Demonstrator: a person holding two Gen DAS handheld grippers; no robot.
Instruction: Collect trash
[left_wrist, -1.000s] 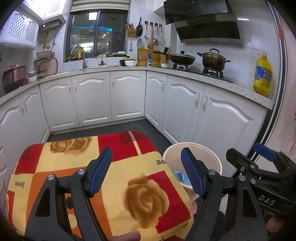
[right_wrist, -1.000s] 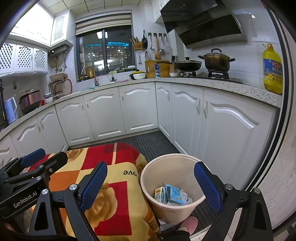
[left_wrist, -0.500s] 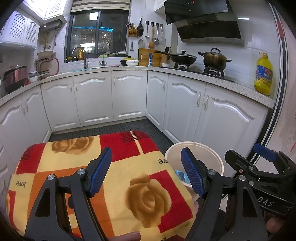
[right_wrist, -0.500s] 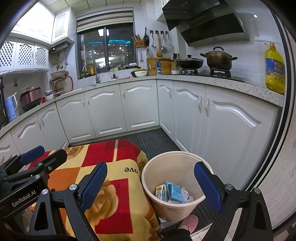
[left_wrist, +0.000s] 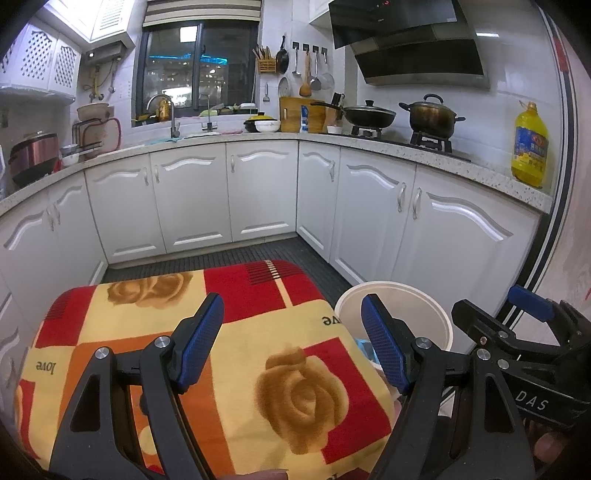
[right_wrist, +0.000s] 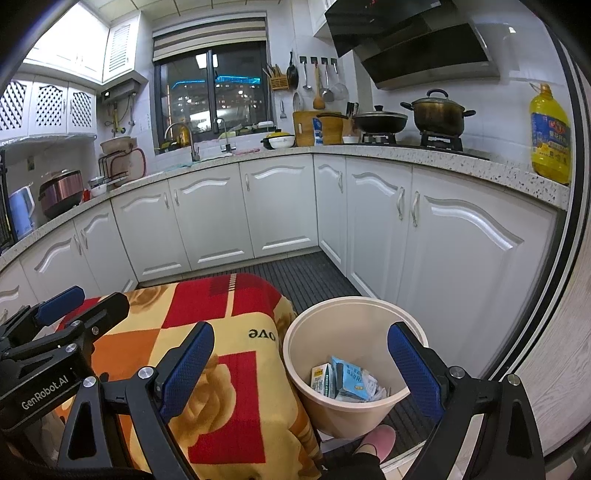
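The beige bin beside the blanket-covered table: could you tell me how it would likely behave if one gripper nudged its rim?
The beige bin looks like thin plastic, holding only a few cartons, so it is probably light and would slide readily. Being tall, with a base that narrows, it might tip rather than slide if pushed at the rim.

A cream round bin (right_wrist: 354, 369) is standing upright on the floor, holding crumpled blue-and-white cartons and wrappers (right_wrist: 347, 380) lying at its bottom.
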